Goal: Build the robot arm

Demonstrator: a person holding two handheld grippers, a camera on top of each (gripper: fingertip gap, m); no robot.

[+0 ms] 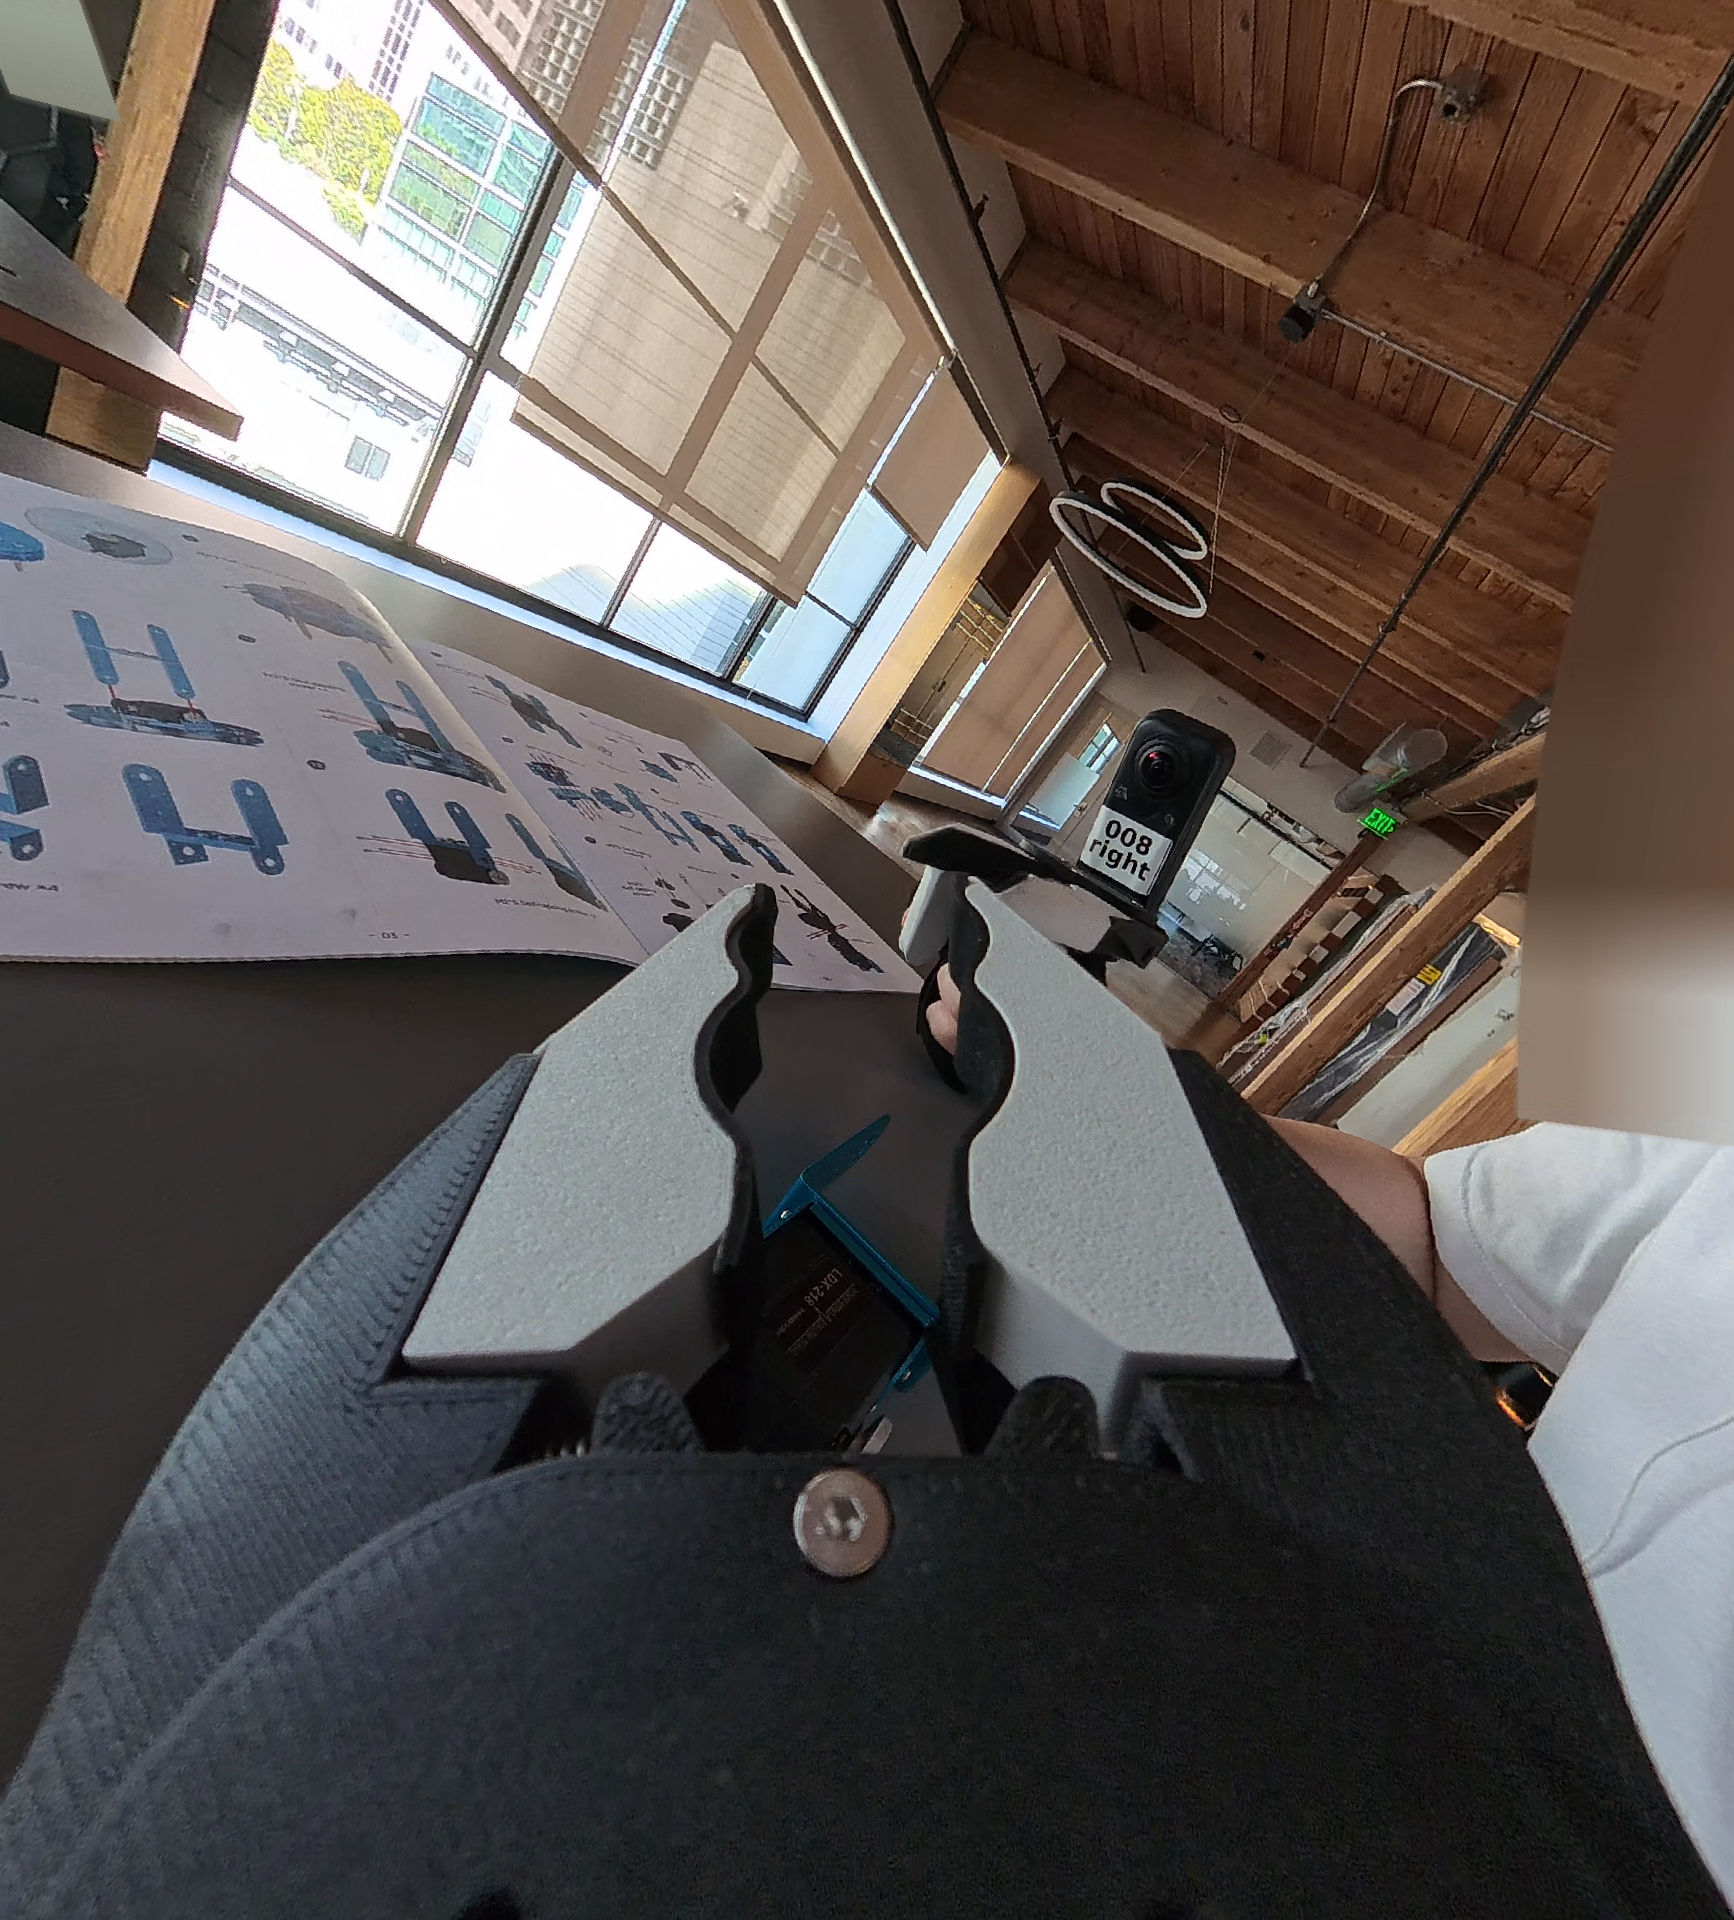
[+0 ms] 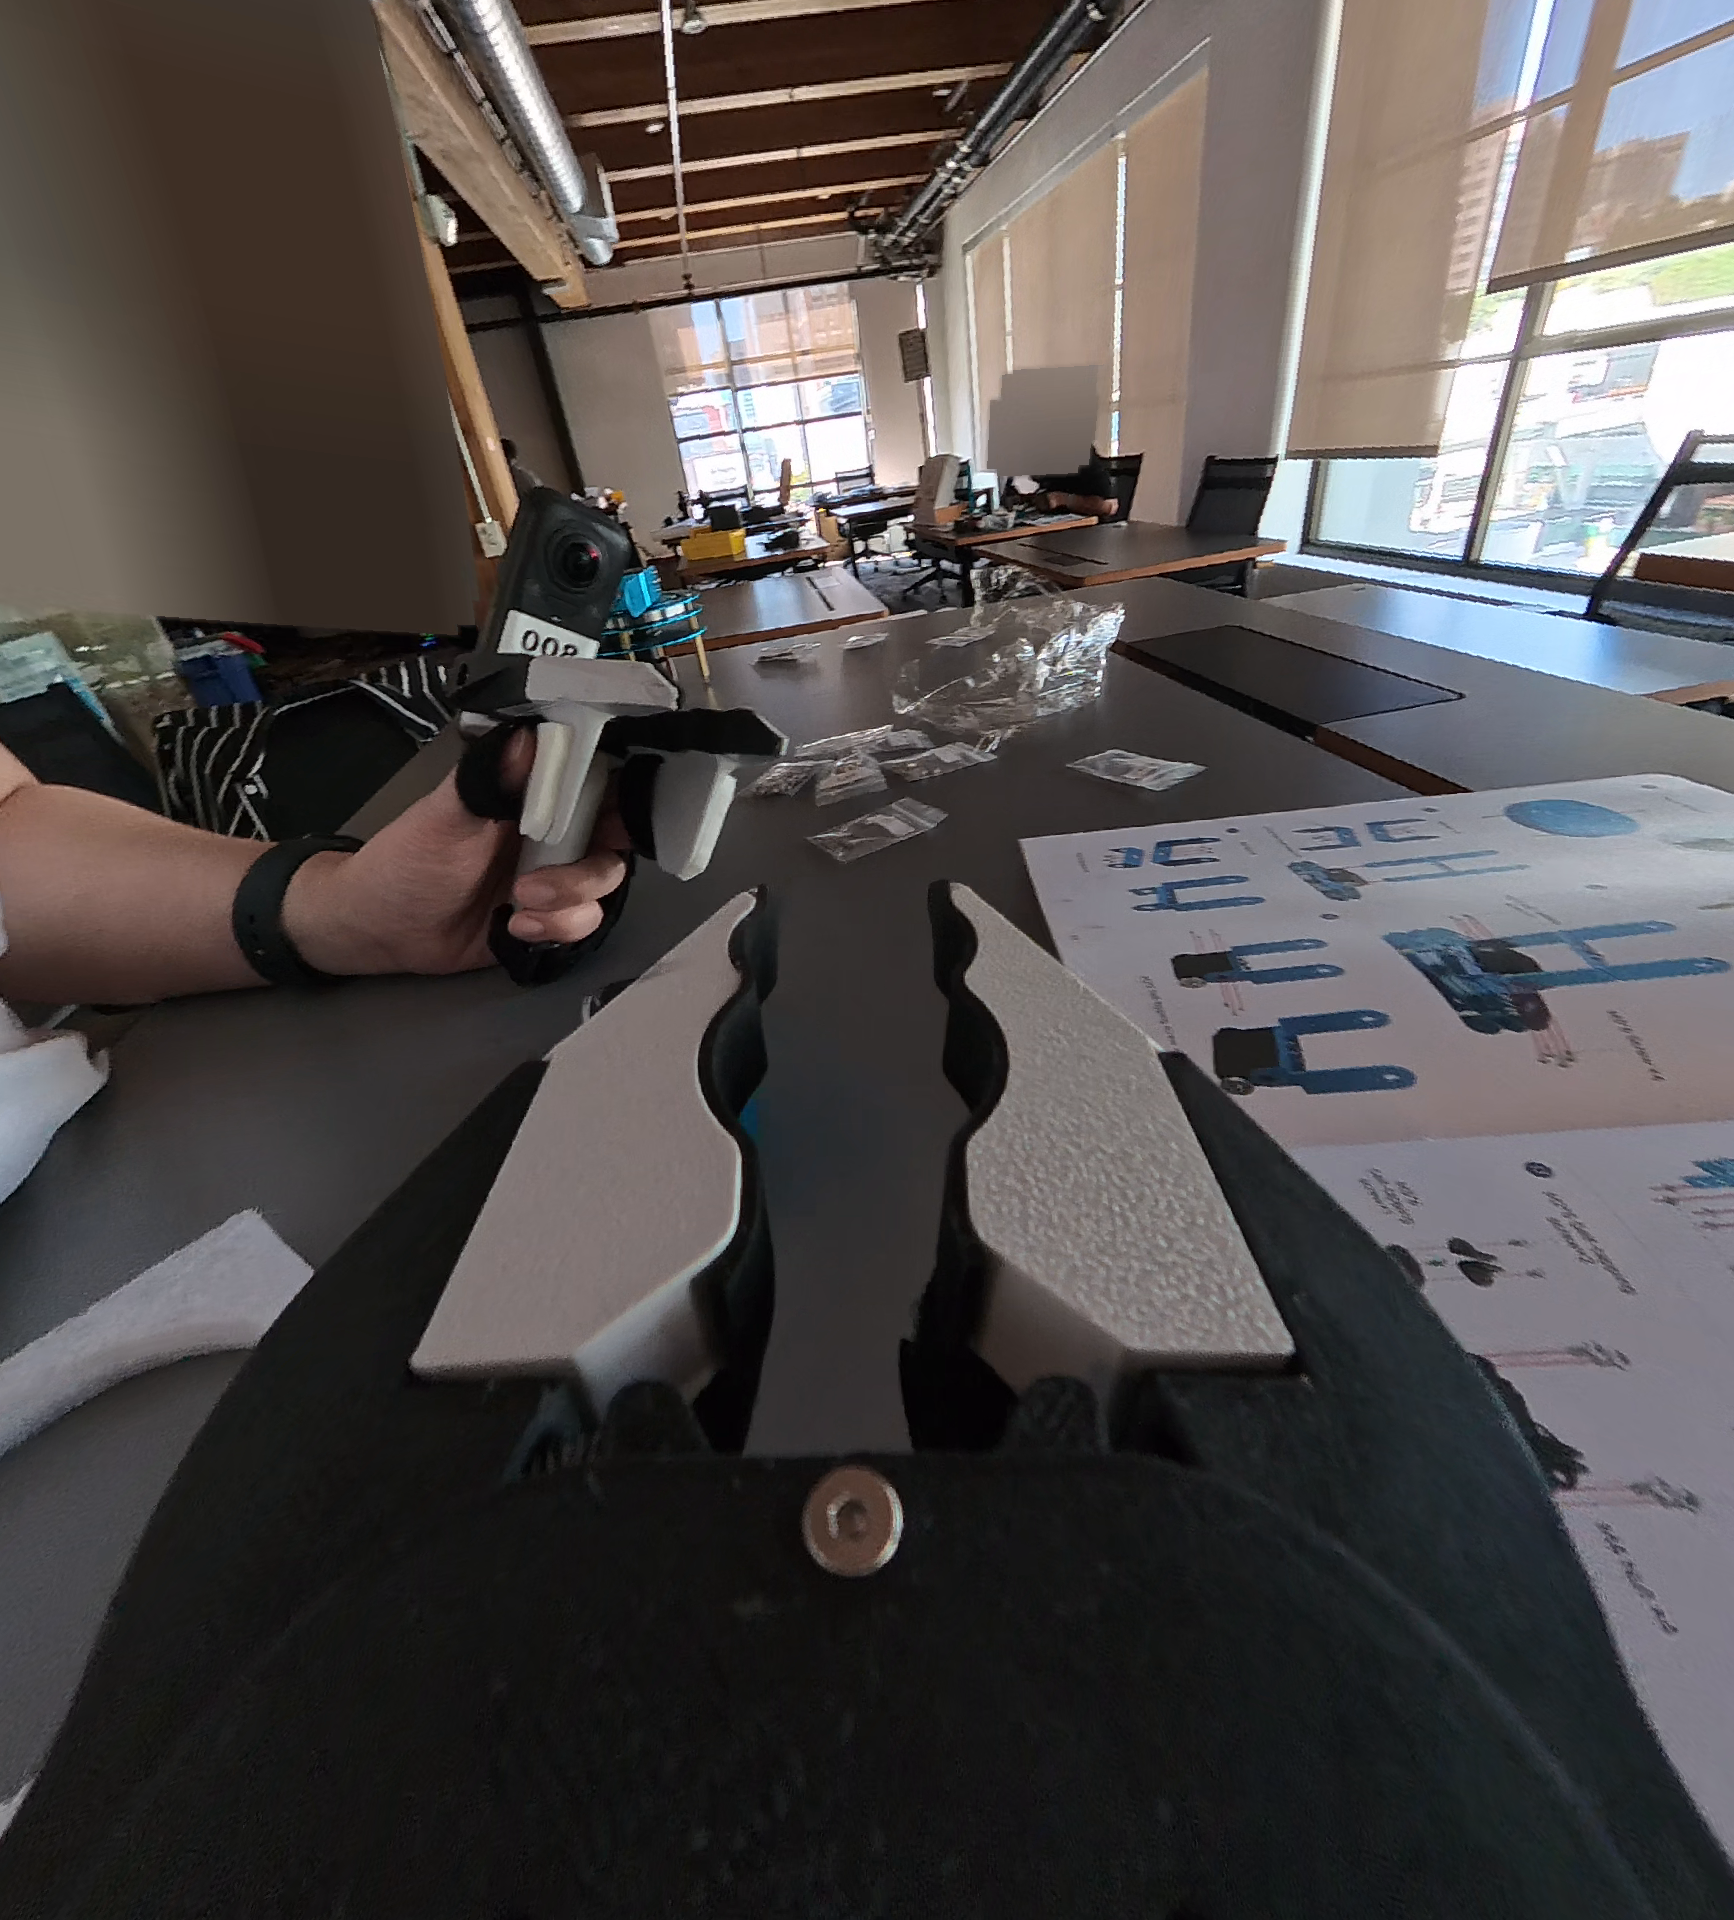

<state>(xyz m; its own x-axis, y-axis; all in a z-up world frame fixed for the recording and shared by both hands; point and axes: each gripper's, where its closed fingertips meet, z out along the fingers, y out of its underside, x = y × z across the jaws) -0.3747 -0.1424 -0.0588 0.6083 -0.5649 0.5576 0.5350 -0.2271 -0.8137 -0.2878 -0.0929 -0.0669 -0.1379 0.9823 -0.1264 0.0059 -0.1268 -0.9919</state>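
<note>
both pairs of jaws stand spread. the left gripper [image 1: 858, 956] has its fingers parted over the dark table [image 1: 219, 1122], and deep between them, close to the palm rather than the tips, sits a black servo block in a blue metal bracket [image 1: 842, 1278]; whether the left pad touches it i cannot tell, and a gap shows on the right side. the block's long axis runs roughly along the fingers, slanted a little, with one blue bracket arm pointing forward and to the right toward the fingertips. a printed label lies on the block's top face. beyond the left finger an open instruction booklet [image 1: 250, 727] lies flat, showing blue part drawings and small captions. ahead of the tips, the other gripper's camera carries a white sticker with writing. the right gripper [image 2: 847, 904] is parted with only bare table [image 2: 323, 1091] between its fingers; a sliver of blue shows by the left pad, too small to tell. right of these jaws lies the booklet [image 2: 1465, 987]; ahead lie small clear bags [image 2: 878, 826] and crumpled clear wrap [image 2: 1008, 665]; left of them lies a white cloth [image 2: 94, 1340].
</note>
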